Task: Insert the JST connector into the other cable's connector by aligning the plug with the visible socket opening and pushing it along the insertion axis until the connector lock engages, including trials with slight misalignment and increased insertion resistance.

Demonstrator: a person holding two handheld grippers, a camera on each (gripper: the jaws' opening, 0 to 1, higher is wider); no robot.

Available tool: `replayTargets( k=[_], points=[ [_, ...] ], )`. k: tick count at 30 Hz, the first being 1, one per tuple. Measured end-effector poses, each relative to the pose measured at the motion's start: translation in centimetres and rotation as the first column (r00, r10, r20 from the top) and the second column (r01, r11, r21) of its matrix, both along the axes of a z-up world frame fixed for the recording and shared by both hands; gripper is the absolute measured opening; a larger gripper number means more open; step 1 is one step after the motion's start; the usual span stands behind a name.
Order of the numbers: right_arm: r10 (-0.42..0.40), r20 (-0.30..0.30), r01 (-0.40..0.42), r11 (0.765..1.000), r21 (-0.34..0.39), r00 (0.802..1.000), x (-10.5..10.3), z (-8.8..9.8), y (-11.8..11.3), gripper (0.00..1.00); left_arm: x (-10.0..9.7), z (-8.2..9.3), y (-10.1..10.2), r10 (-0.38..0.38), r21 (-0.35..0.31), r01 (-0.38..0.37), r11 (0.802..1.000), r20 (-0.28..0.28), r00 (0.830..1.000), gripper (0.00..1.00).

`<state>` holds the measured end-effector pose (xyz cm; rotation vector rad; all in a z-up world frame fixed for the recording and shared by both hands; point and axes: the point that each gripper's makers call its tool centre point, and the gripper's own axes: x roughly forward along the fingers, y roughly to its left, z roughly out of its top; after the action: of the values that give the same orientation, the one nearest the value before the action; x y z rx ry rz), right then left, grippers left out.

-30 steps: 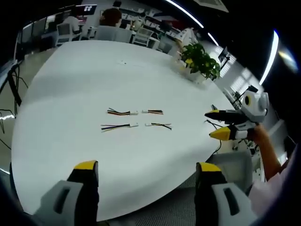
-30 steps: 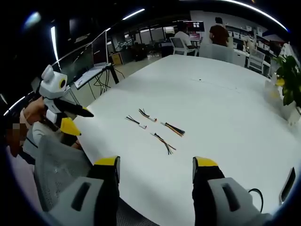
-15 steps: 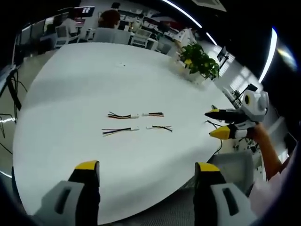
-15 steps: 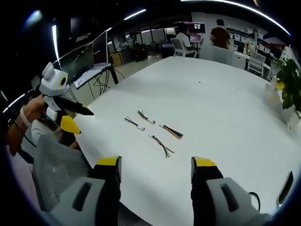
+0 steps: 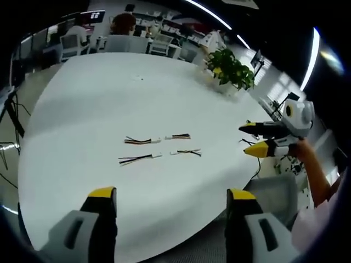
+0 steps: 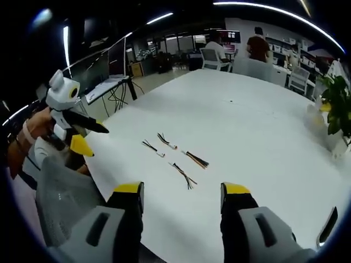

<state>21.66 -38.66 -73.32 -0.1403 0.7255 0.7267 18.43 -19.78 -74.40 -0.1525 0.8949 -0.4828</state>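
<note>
In the left gripper view, a wide white table (image 5: 98, 98) spreads ahead, and four short cables lie in two pairs near its middle. The far-left cable (image 5: 141, 141) points its white connector toward the far-right cable (image 5: 179, 136), with a small gap between them. Just nearer lie the near-left cable (image 5: 139, 159) and the near-right cable (image 5: 186, 152), likewise end to end and apart. Nothing lies between the cables and the left gripper (image 5: 170, 197), whose yellow-tipped jaws stand wide apart and empty over the near edge of the table. Off the table's right side the right gripper (image 5: 253, 137) hangs in the air in a person's hand (image 5: 303, 156), its jaws parted, nothing between them. A potted plant (image 5: 233, 68) stands at the far right of the table; chairs (image 5: 118, 43) and a seated person (image 5: 123, 23) are beyond the far edge. The connector shapes are too small to tell plug from socket.

In the right gripper view, the same four cables (image 6: 174, 156) lie out on the table (image 6: 258, 120), seen at a slant, all untouched. The right gripper (image 6: 182, 190) has its jaws spread wide over the near edge, gripping nothing. Left of the table the left gripper (image 6: 90, 139) is held up by a hand (image 6: 24, 137), jaws apart and empty, above a grey mesh chair back (image 6: 66, 192). The plant (image 6: 334, 104) sits at the table's right, partly cut off. Desks, monitors and two people (image 6: 258, 44) stand beyond the far end.
</note>
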Motion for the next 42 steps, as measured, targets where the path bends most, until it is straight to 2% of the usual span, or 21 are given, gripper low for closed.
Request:
replayTargets(
  k=[6, 13, 17, 23, 31, 37, 42],
  points=[
    [0.008, -0.007, -0.008, 0.999, -0.051, 1.000, 0.0, -0.6, -0.2, 0.54, 0.2, -0.1, 0.4, -0.009, 0.011, 0.009, 1.000, -0.008, 1.000, 0.79],
    [0.010, 0.004, -0.010, 0.999, -0.044, 1.000, 0.5, -0.2, 0.5, 0.53, 0.3, -0.2, 0.5, -0.015, 0.031, 0.015, 0.999, -0.009, 1.000, 0.78],
    [0.007, -0.001, -0.008, 0.999, -0.047, 1.000, 0.6, -0.3, 0.6, 0.53, 0.2, -1.1, 0.8, -0.026, 0.078, 0.028, 0.997, -0.023, 0.999, 0.77],
    [0.030, -0.012, -0.030, 0.999, -0.046, 0.999, 0.3, -0.6, 0.9, 0.53, -0.1, -1.7, 0.3, -0.037, 0.064, 0.039, 0.997, -0.039, 0.999, 0.77],
    [0.036, -0.023, -0.037, 0.998, -0.042, 0.999, 0.1, -1.0, 0.9, 0.52, 0.4, -1.3, 0.2, -0.042, 0.058, 0.043, 0.997, -0.025, 0.999, 0.77],
    [0.029, -0.005, -0.029, 0.999, -0.045, 1.000, 1.1, -0.5, 0.7, 0.52, 0.7, -2.2, 0.8, -0.055, 0.115, 0.059, 0.992, -0.037, 0.998, 0.77],
    [0.034, 0.015, -0.033, 0.999, -0.040, 0.999, 1.8, 0.1, 1.0, 0.51, 1.0, -2.4, 0.7, -0.052, 0.096, 0.055, 0.994, -0.041, 0.998, 0.77]
  ],
)
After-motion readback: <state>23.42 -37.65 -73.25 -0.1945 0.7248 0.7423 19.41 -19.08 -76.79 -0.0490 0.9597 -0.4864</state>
